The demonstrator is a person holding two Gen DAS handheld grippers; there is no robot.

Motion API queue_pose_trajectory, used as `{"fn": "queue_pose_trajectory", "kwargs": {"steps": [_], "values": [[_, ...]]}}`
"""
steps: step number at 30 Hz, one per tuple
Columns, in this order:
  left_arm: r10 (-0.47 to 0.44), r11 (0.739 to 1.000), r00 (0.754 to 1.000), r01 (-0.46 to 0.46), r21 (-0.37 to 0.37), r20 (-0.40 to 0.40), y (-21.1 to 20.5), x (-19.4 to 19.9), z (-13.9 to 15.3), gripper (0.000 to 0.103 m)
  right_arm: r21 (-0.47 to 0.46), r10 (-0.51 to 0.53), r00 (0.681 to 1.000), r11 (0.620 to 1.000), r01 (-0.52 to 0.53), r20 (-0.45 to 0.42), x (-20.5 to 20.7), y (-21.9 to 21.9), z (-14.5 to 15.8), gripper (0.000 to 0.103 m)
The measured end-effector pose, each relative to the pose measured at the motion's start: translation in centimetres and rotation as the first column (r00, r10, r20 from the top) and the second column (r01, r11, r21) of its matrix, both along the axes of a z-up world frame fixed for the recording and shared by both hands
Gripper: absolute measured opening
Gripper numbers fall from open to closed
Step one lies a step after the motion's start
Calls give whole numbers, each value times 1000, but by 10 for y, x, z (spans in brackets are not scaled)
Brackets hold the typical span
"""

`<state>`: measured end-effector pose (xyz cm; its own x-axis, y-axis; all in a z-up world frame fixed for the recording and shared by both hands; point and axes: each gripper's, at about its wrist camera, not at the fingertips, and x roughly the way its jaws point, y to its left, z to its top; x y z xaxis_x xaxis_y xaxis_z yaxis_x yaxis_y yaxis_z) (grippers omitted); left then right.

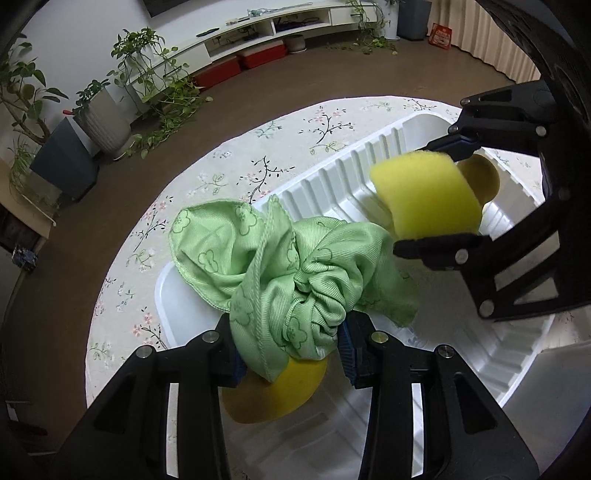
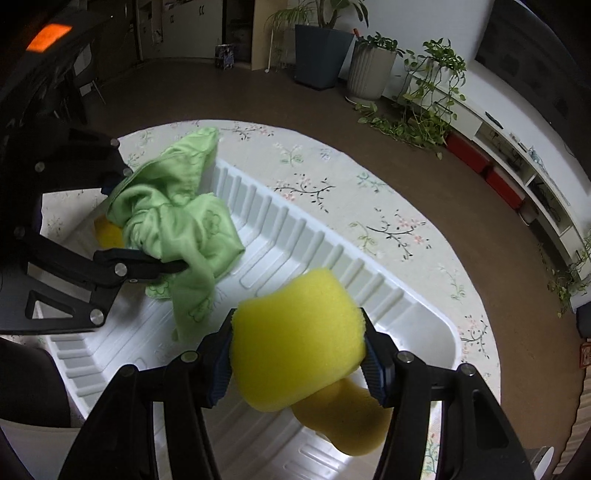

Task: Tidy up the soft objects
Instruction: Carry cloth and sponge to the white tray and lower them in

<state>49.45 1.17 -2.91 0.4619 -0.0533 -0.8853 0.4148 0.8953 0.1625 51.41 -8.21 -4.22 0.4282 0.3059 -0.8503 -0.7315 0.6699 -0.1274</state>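
Note:
My left gripper (image 1: 291, 347) is shut on a crumpled green cloth (image 1: 280, 266) and holds it over the white ribbed bin (image 1: 332, 177). The cloth also shows in the right wrist view (image 2: 177, 221), with the left gripper (image 2: 147, 221) on it. My right gripper (image 2: 299, 354) is shut on a yellow sponge (image 2: 295, 339), squeezed between the pads, above the bin (image 2: 280, 221). That sponge (image 1: 424, 192) and right gripper (image 1: 439, 192) show at the right in the left wrist view. Other yellow sponges lie in the bin: one under the cloth (image 1: 273, 391), one under the right gripper (image 2: 343, 421).
The bin stands on a round table with a floral cloth (image 1: 258, 155). Potted plants (image 1: 99, 110), a low white shelf (image 1: 266, 26) and red boxes stand on the brown floor beyond the table.

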Motion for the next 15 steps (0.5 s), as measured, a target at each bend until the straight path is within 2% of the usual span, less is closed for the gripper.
{"fn": "queue_pose_trajectory", "kwargs": {"steps": [10,15], "values": [[36,999,999,-36,-1,1,1,3,-5,49,-32,22,1000,999,-21,20,-7,6,-6,65],[62,998,998,-62,-16,-4,9,3,-5,61,-33,19,1000,999,-19,6,-4,5,-6,71]]}}
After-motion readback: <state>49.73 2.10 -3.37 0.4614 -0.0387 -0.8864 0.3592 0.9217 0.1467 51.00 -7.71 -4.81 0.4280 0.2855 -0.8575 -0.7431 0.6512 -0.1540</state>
